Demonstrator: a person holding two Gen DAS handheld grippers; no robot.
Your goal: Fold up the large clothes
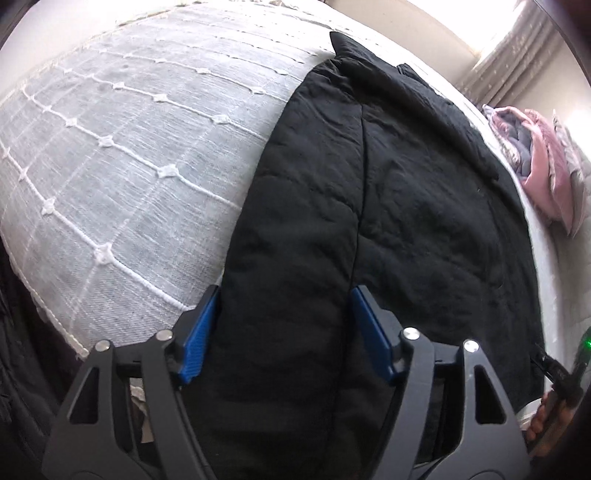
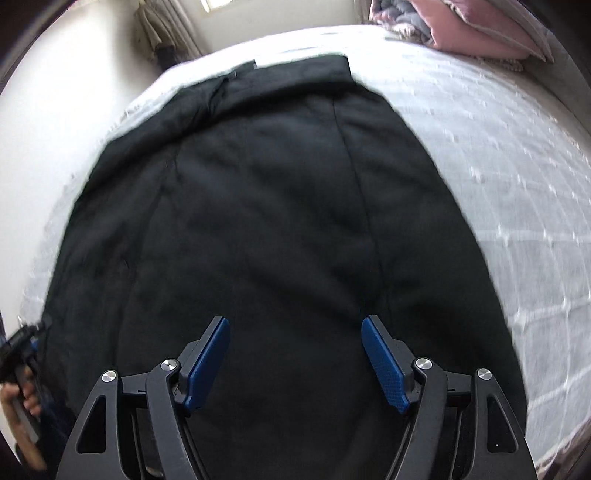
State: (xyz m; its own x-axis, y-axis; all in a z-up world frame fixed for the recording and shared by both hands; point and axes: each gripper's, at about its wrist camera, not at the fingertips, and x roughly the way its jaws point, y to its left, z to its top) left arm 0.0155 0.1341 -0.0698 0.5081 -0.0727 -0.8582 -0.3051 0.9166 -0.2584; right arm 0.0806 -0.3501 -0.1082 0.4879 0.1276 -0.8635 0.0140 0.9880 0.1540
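The left tool (image 1: pixel 284 332) hangs with its blue pads spread wide over the near end of the black coat (image 1: pixel 369 203), nothing pinched between them; the coat's near left edge runs just inside the left pad. The right tool (image 2: pixel 295 354) is likewise spread and empty, poised over the coat's near hem further in from that edge. In each wrist view the other hand shows at the frame's margin beside the coat: a hand (image 2: pixel 22 398) gripping a handle in the right view.

The coat lies flat on the bed (image 1: pixel 110 147), lengthwise away from the tools, its sides apparently already laid in over the middle, with a long seam or fold line running up it. It looks padded and soft, probably fairly bulky rather than heavy, and its matte shell may slide a little on itself. It should bend easily but spring back, so a fold will likely need pressing down. The best hold seems to be the two near corners of the hem, each tool biting through all layers at once.

Beyond the coat's far end, where a collar or flap (image 1: pixel 343 44) sticks up, the white quilted bedcover continues. Well past the coat, at the bed's far side, sits a pink pile (image 2: pixel 480 33), pillows or bedding; the blurred right view leaves that unclear.
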